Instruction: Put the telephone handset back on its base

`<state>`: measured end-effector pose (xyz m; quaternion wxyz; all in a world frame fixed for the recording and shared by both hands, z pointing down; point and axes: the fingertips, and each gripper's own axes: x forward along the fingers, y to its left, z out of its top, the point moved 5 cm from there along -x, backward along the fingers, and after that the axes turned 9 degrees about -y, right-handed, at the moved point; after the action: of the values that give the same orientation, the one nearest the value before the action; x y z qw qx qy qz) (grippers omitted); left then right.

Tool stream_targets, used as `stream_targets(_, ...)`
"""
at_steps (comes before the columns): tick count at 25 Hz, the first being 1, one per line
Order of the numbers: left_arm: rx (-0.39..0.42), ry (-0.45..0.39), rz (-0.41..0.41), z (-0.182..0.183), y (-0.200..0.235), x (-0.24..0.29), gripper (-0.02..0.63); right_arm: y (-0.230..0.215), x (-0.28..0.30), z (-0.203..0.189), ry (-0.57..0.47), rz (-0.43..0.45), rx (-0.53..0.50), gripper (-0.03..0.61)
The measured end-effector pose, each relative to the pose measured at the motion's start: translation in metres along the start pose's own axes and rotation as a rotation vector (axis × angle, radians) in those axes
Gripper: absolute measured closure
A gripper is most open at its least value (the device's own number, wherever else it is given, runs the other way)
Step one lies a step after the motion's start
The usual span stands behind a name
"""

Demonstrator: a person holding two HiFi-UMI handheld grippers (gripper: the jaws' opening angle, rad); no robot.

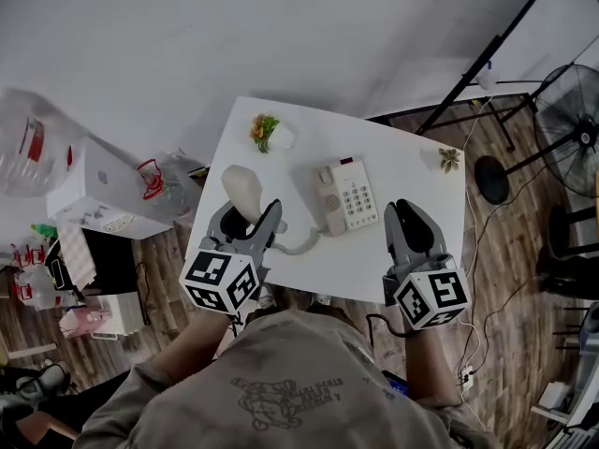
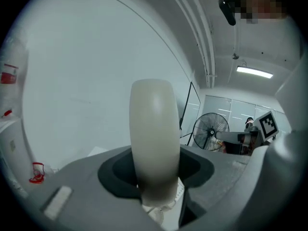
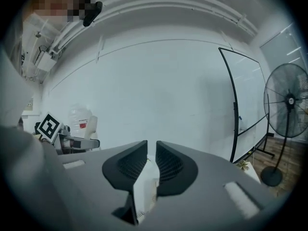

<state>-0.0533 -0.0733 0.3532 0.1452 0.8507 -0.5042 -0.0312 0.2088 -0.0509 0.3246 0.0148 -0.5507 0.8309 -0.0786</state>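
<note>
A cream telephone handset (image 1: 243, 191) stands lifted above the white table (image 1: 393, 269), left of the telephone base (image 1: 344, 195). My left gripper (image 1: 249, 221) is shut on the handset's lower part. In the left gripper view the handset (image 2: 153, 134) rises upright between the jaws of the left gripper (image 2: 155, 179). A coiled cord (image 1: 301, 243) runs from the handset to the base. The base's cradle side is bare beside its keypad. My right gripper (image 1: 412, 230) hovers right of the base; in its own view the right gripper (image 3: 151, 154) has its jaws drawn together on nothing.
A small potted plant with an orange flower (image 1: 265, 131) sits at the table's far left, another small plant (image 1: 449, 159) at the far right corner. A standing fan (image 1: 573, 129) and a black stand (image 1: 487, 59) are on the right. Boxes (image 1: 103, 190) crowd the floor at left.
</note>
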Motion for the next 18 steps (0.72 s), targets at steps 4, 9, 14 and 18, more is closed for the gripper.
stream_targets(4,0.015,0.011,0.016,-0.003,0.002,-0.003,0.413,-0.009,-0.004,-0.005,0.024,-0.018,-0.003,0.554)
stream_targets(9,0.015,0.023,0.038,-0.004,0.003,-0.004,0.413,-0.013,-0.005,-0.008,0.047,-0.026,-0.012,0.554)
stream_targets(14,-0.006,0.044,0.047,-0.006,0.001,-0.001,0.413,-0.016,-0.005,-0.013,0.071,-0.031,-0.011,0.554)
stream_targets(18,-0.039,0.067,0.057,-0.015,-0.003,0.01,0.413,-0.023,-0.004,-0.018,0.086,-0.028,-0.01,0.554)
